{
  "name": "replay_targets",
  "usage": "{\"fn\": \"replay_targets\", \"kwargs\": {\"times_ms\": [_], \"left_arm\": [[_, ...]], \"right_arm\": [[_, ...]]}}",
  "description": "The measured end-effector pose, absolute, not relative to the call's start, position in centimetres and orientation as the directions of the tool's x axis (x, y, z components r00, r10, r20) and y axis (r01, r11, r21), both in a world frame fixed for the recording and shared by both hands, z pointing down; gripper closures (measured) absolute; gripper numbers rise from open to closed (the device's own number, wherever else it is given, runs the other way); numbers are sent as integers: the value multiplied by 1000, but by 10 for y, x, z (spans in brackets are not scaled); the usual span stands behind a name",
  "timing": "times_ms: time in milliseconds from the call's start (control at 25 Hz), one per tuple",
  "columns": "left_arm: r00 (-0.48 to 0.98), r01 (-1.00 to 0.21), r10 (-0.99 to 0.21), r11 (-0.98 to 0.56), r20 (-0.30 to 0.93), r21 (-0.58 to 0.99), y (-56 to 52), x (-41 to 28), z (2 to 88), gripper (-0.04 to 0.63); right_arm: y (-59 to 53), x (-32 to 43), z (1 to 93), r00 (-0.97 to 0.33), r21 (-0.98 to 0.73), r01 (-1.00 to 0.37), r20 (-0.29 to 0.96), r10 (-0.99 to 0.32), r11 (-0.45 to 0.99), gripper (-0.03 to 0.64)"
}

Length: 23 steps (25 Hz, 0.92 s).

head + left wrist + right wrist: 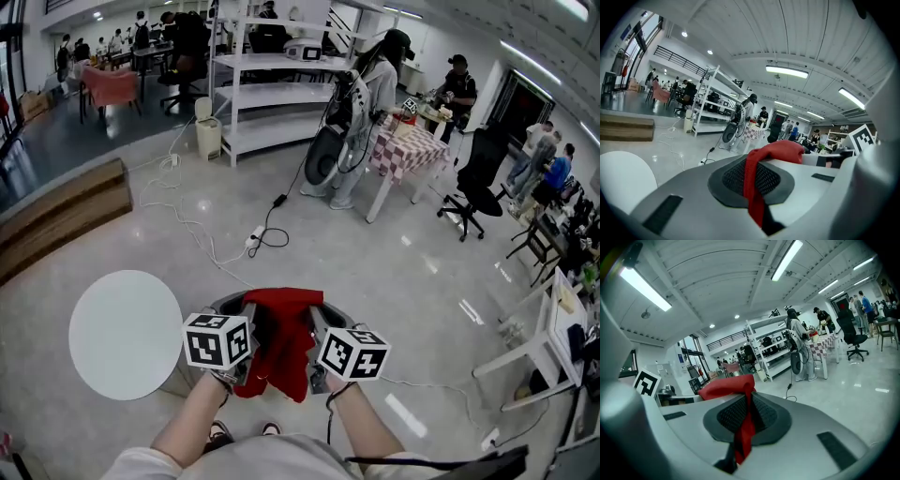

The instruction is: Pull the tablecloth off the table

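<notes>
Left gripper (pixel 247 319) and right gripper (pixel 317 323) both clenched on red tablecloth (pixel 281 342), lower centre. Round white table (pixel 125 333) lower left.

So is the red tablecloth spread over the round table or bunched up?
Bunched up: the red tablecloth hangs crumpled between the left gripper and right gripper, each clamping it, beside the round table.

White shelving (pixel 272 64) stands near a checkered table (pixel 408 150) and black chair (pixel 478 173).

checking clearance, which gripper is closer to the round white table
Left. The left gripper is just right of the round white table; the right gripper is farther right, past the red cloth.
</notes>
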<state>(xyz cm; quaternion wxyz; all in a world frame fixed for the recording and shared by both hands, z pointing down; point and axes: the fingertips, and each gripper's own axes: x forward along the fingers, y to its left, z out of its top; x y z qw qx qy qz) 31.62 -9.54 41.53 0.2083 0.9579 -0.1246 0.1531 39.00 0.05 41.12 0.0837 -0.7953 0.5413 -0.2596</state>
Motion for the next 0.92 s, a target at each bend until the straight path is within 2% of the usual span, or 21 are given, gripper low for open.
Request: {"fn": "replay_targets", "kwargs": {"times_ms": [320, 680, 920], "left_arm": [[930, -274, -158, -900, 333, 339, -125, 301, 407, 578], [938, -233, -112, -904, 327, 360, -145, 288, 404, 578], [935, -246, -121, -899, 334, 363, -151, 277, 403, 578]], "right_arm": [[-27, 373, 404, 295, -401, -822, 310, -904, -405, 580], [-43, 354, 401, 231, -404, -848, 305, -924, -344, 580], [-47, 340, 399, 209, -405, -854, 308, -928, -327, 580]]}}
